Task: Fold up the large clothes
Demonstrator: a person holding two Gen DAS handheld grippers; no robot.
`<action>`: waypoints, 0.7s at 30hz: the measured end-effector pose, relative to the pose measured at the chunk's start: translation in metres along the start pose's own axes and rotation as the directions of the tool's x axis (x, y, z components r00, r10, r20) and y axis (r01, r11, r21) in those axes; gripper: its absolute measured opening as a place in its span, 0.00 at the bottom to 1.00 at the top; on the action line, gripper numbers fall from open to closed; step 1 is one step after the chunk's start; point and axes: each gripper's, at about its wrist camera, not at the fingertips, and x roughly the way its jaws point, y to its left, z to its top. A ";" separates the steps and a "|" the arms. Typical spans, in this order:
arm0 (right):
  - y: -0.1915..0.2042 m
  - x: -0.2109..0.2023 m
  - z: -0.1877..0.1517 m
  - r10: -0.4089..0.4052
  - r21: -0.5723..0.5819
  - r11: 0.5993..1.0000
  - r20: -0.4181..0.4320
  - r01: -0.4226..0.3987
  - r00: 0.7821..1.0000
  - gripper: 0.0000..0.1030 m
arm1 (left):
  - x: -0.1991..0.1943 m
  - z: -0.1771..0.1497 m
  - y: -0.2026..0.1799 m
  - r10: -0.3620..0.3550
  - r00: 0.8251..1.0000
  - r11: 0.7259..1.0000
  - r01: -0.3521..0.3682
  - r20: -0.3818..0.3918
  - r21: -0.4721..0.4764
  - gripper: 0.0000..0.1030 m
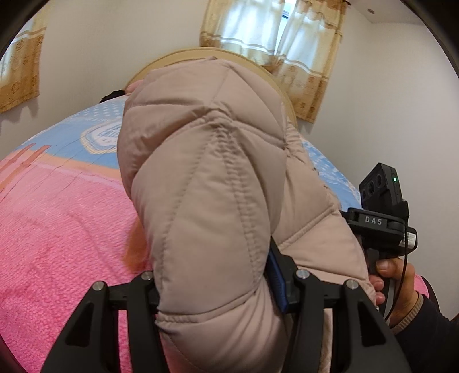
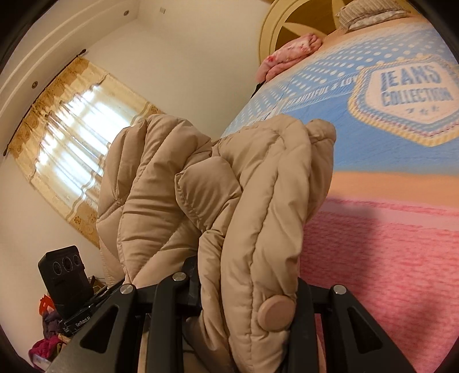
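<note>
A beige quilted puffer jacket (image 1: 212,183) fills the left wrist view, bunched up and lifted above the bed. My left gripper (image 1: 221,289) is shut on a thick fold of it; the fabric hides most of the fingers. In the right wrist view the same jacket (image 2: 252,200) hangs in bulging folds, with a round beige button (image 2: 276,313) near the jaws. My right gripper (image 2: 246,289) is shut on the jacket's buttoned edge. The right gripper also shows in the left wrist view (image 1: 378,223), held by a hand, close to the jacket's right side.
The bed has a pink and blue blanket (image 2: 387,258) with a "JEANS COLLECTION" print (image 2: 413,91). A folded pink cloth (image 2: 289,54) and a pillow (image 2: 370,14) lie by the round headboard (image 2: 269,31). Curtained windows (image 1: 275,37) are behind. Clutter (image 2: 46,330) sits at the floor, left.
</note>
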 end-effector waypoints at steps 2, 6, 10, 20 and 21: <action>-0.001 0.014 -0.001 -0.030 -0.014 0.999 -0.020 0.030 0.999 0.28 | 0.006 -0.005 0.005 0.030 0.999 1.000 -0.030 -0.011 0.001 0.57; -0.015 0.031 -0.005 -0.066 0.022 0.998 -0.047 0.067 0.997 0.28 | 0.025 -0.021 0.020 0.056 0.997 0.998 -0.057 -0.051 -0.036 0.64; -0.026 0.038 -0.009 -0.061 0.051 0.997 -0.053 0.063 0.997 0.28 | 0.034 -0.031 0.026 0.063 0.997 0.996 -0.065 -0.047 -0.057 0.76; -0.023 0.038 -0.015 -0.100 0.041 0.994 -0.058 0.102 0.993 0.30 | 0.033 -0.044 0.040 0.086 0.995 0.990 -0.091 -0.050 -0.105 0.96; -0.023 0.038 -0.016 -0.105 0.042 0.993 -0.059 0.107 0.993 0.31 | 0.032 -0.044 0.039 0.091 0.994 0.990 -0.096 -0.053 -0.099 0.96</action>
